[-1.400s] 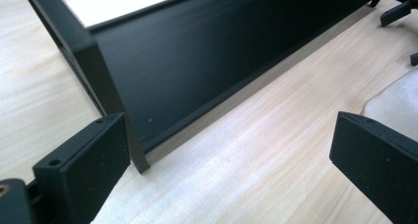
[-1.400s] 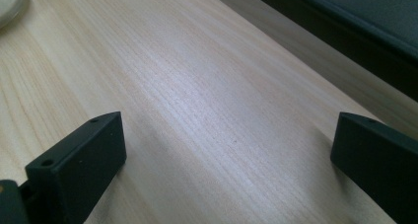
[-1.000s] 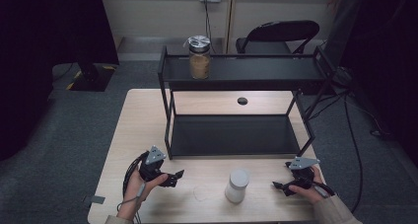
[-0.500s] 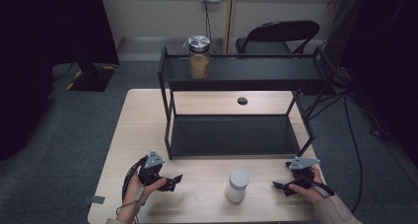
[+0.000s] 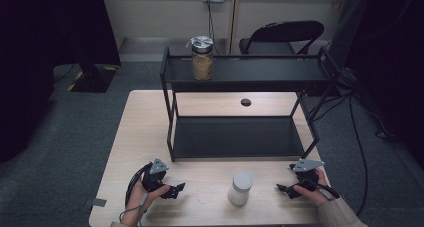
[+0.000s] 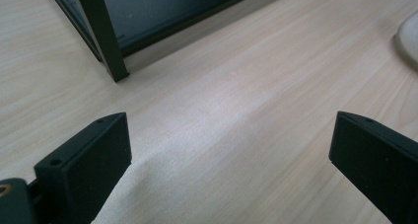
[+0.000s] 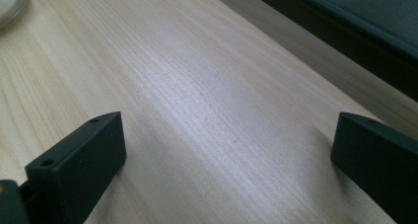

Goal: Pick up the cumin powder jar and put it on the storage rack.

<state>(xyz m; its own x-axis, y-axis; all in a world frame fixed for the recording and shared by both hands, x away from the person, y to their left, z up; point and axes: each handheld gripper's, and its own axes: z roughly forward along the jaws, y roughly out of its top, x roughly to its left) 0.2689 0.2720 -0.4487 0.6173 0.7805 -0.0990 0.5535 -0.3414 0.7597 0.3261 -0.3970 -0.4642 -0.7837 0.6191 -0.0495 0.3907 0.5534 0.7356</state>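
A white lidded jar (image 5: 240,188) stands on the light wooden table (image 5: 145,132) near its front edge, between my two grippers. My left gripper (image 5: 176,190) rests on the table to the jar's left, open, its jaws wide apart with bare wood between them (image 6: 231,150). My right gripper (image 5: 281,189) rests to the jar's right, also open over bare wood (image 7: 226,145). The jar's pale edge (image 6: 408,36) shows in the left gripper view, and again as a pale edge (image 7: 9,7) in the right gripper view. A glass jar (image 5: 202,57) of brown contents with a metal lid stands on the black rack's top shelf.
A black two-tier metal rack (image 5: 240,137) takes up the middle of the table; its front-left leg (image 6: 106,41) stands close ahead of my left gripper. A round hole (image 5: 245,102) lies in the table behind it. A black chair (image 5: 280,37) stands beyond the table.
My left gripper has shifted slightly toward the jar. The right gripper and the jar have stayed in place.
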